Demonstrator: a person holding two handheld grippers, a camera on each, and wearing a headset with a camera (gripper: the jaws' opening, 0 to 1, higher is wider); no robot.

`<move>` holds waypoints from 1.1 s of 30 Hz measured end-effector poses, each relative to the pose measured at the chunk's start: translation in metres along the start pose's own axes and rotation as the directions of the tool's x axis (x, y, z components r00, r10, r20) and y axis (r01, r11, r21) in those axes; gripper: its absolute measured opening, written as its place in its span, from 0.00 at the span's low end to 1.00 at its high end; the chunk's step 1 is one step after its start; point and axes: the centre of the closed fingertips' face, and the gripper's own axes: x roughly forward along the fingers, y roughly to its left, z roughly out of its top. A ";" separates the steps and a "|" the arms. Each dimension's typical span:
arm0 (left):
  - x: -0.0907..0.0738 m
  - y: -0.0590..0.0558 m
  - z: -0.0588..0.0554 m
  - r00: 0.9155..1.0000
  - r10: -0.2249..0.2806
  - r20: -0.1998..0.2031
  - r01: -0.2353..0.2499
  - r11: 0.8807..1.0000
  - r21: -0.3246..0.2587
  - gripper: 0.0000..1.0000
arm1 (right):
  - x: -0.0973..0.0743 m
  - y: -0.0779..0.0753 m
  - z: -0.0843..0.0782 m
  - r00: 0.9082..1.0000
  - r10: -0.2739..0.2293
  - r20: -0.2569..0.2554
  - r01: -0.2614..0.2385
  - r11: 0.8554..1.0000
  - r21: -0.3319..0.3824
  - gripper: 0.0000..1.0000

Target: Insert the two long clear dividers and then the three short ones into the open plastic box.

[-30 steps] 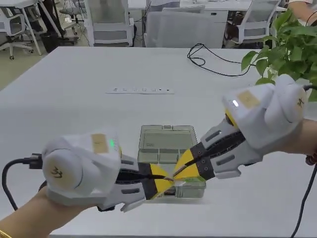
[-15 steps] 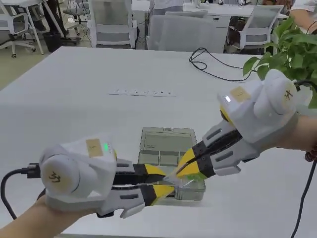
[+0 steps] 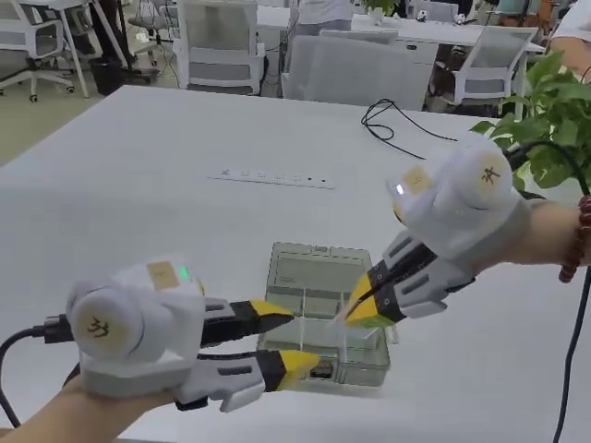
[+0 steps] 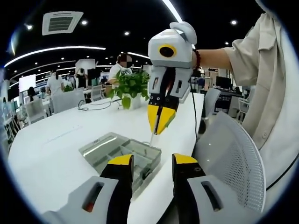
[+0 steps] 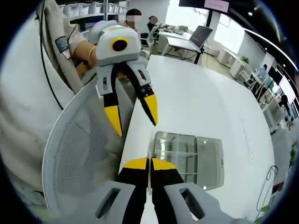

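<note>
The open clear plastic box lies near the table's front edge, its lid flat behind it and clear walls standing inside. My right gripper hangs over the box's right part, shut on a thin clear divider that points down toward the box. In the left gripper view that gripper holds the divider just above the box. My left gripper is open at the box's front left corner, with nothing between its yellow tips. The right gripper view shows its own jaws pressed together and the open left gripper beyond the box.
A white power strip lies mid-table, and a black cable is looped at the far right. A green plant stands behind my right hand. Office chairs line the far edge. A white mesh chair sits close to the table front.
My left gripper has let go of the divider, opened and drawn back to the left. The right gripper keeps hold of the divider over the box.
</note>
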 end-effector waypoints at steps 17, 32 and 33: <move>-0.002 0.017 -0.007 0.998 0.064 0.008 -0.063 0.994 -0.094 0.52 | 0.021 -0.032 -0.046 0.975 -0.006 -0.223 0.011 1.000 0.021 0.02; 0.001 0.028 -0.009 0.994 0.109 0.002 -0.107 0.980 -0.165 0.77 | 0.034 -0.050 -0.071 0.953 -0.001 -0.302 0.025 0.997 0.074 0.02; 0.001 0.029 -0.008 0.994 0.111 0.002 -0.109 0.981 -0.163 0.78 | 0.035 -0.050 -0.073 0.953 0.001 -0.304 0.025 0.996 0.081 0.02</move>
